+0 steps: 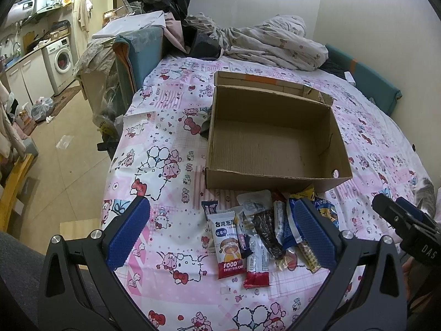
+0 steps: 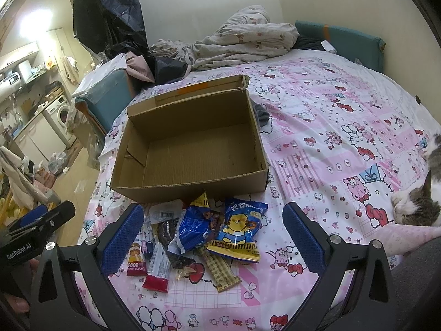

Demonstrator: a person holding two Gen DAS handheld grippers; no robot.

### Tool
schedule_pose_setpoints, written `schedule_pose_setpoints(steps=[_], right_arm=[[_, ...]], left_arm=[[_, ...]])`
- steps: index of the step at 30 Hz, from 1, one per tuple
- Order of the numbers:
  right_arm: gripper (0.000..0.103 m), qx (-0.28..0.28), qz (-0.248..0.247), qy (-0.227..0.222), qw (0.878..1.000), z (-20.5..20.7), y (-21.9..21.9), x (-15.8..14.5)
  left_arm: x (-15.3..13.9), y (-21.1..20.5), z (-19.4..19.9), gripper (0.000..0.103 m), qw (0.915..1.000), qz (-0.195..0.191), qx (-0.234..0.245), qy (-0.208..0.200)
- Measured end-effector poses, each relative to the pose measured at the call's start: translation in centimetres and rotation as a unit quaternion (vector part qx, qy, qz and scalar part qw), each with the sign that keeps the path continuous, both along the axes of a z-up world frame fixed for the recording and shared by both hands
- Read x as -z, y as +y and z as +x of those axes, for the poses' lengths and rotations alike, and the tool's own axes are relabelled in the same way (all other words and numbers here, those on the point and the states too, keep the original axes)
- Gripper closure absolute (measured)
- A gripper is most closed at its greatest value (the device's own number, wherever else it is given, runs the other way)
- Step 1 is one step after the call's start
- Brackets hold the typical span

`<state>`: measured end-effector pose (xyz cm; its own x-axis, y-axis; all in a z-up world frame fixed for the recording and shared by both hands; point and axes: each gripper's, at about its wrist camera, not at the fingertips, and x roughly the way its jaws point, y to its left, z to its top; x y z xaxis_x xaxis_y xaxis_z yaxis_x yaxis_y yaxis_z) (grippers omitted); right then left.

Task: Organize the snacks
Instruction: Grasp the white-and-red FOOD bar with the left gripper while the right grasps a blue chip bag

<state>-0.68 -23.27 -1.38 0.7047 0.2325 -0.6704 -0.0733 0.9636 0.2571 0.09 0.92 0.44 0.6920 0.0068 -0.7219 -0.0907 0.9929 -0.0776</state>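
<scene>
Both claws — left point(image 1: 220, 231), right point(image 2: 213, 237) — spread wide, empty. Box point(image 1: 275, 149) bare. Advise lifting one top packet from the pile point(image 2: 193, 234) — avoid dragging neighbours.

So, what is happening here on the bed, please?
A person holds two claws above a pile of snack packets on a pink cartoon bedsheet. The left claw and the right claw are both open and hold nothing. Just behind the pile, the cardboard box is empty, so no snack is sorted yet. A cat lies at the right edge.
</scene>
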Motion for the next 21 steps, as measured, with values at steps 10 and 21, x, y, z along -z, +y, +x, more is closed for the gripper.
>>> schedule_pose_setpoints(steps=[10, 21], right_arm=[[0.001, 0.007, 0.043, 0.049, 0.998, 1.1, -1.2, 1.2], [0.002, 0.03, 0.059, 0.144, 0.987, 2.4, -2.3, 4.6]], left_arm=[[1.9, 2.5, 2.1, 0.0, 0.9964, -0.002, -0.05, 0.068], [10.9, 4.9, 4.7, 0.03, 0.9631, -0.073, -0.089, 0.243]])
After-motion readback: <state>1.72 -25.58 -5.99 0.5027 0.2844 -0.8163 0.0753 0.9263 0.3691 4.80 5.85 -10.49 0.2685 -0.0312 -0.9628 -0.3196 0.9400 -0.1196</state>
